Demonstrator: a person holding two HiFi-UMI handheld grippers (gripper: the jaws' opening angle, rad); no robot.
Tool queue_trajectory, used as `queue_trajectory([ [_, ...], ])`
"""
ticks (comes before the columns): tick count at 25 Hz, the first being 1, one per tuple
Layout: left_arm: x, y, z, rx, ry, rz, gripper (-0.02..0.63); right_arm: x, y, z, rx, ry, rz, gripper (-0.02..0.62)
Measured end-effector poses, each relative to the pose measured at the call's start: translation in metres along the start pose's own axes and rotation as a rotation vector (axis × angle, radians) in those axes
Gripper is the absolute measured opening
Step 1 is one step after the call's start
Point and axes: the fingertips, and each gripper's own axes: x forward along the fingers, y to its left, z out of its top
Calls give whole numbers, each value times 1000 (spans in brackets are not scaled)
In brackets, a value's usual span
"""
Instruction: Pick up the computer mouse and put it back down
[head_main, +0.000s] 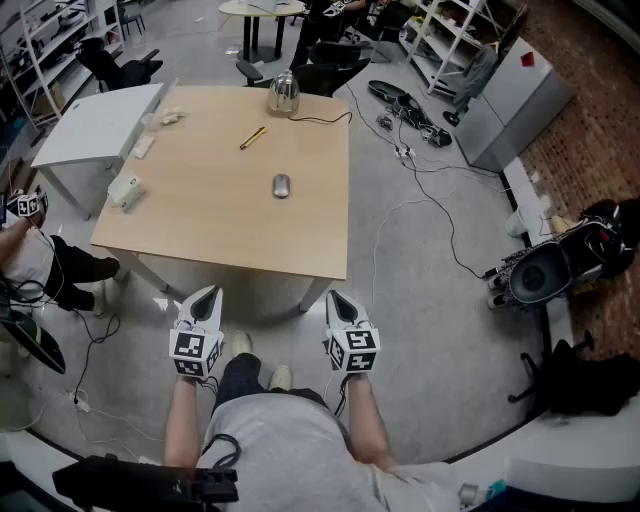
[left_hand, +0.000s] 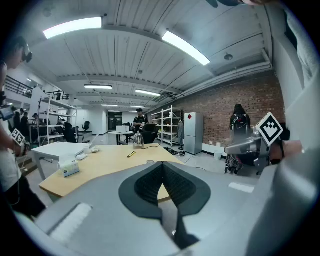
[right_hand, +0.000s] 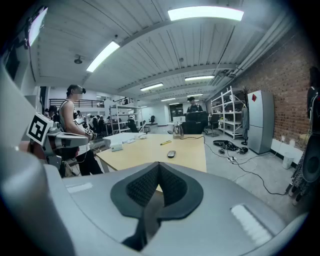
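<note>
A grey computer mouse (head_main: 281, 186) lies near the middle of the wooden table (head_main: 200, 230); it also shows small on the tabletop in the right gripper view as the mouse (right_hand: 171, 154) and in the left gripper view as the mouse (left_hand: 150, 161). My left gripper (head_main: 208, 296) and right gripper (head_main: 340, 299) hover side by side in front of the table's near edge, well short of the mouse. Both have their jaws shut with nothing between them.
On the table also lie a yellow pen (head_main: 252, 138), a glass kettle (head_main: 283, 92) with a cable, and a small white box (head_main: 126, 190). A white table (head_main: 95, 125) adjoins on the left. Cables (head_main: 430, 180) run over the floor at the right. A person (head_main: 30, 255) stands left.
</note>
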Motion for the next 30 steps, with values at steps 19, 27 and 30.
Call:
queue_trajectory([
  [19, 4, -15, 8, 20, -8, -2, 20, 2, -4, 2, 25, -38, 50, 6],
  [27, 31, -1, 4, 10, 16, -16, 20, 34, -4, 2, 34, -13, 61, 6],
  [30, 53, 10, 5, 8, 24, -29, 20, 54, -9, 6, 45, -6, 63, 6],
])
